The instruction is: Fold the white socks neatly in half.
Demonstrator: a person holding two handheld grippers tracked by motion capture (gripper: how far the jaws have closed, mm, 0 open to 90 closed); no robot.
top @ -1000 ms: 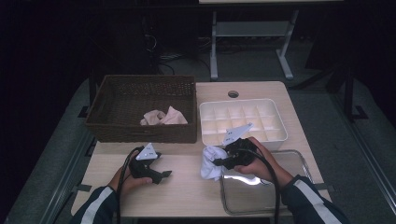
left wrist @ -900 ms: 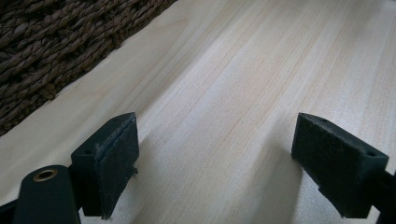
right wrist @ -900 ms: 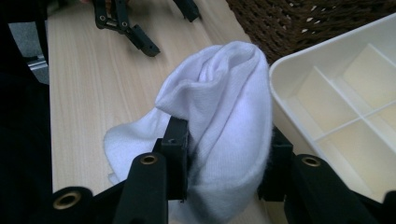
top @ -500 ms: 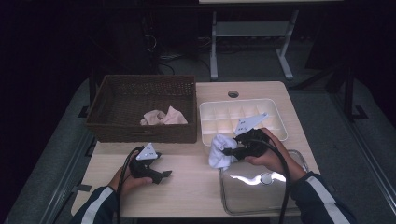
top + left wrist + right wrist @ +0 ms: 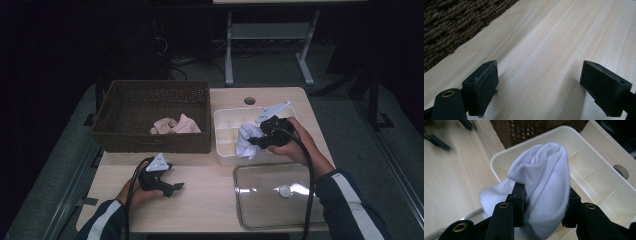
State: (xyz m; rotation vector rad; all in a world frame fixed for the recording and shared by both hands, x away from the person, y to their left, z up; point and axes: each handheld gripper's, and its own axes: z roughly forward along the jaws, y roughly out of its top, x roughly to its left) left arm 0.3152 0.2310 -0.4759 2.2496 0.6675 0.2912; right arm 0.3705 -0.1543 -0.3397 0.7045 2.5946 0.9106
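High view first: the right gripper [image 5: 261, 136] holds a bundled white sock [image 5: 246, 140] over the near-left part of the cream divided tray [image 5: 220, 131], the person's right hand [image 5: 295, 145] wrapped around the tool. In the right gripper view the two black jaws are clamped on the sock [image 5: 541, 187], its cloth bulging up and out between them, with the tray's compartments [image 5: 599, 187] directly behind and below.

My reading is that the carry step is in hand — the sock is off the table and poised above the tray, not yet set down. The next move calls for choosing one compartment, lowering the bundle until it sits within the dividers, and only then letting the jaws part; the loose tail of cloth hanging toward the tray's near rim could drape over the edge if the release comes too high or too close to that wall.

The left gripper [image 5: 167, 186] rests on the wooden table [image 5: 210, 200] in front of the brown wicker basket [image 5: 150, 145]; in the left gripper view its jaws stand well apart with nothing between them, bare tabletop [image 5: 549, 50] ahead and the basket's weave [image 5: 454, 22] at the upper left. A pinkish cloth [image 5: 175, 125] lies inside the basket. A clear lid [image 5: 280, 192] with a round knob lies flat on the table just in front of the tray, under the right forearm — it sits in the path of any low withdrawal of that arm.
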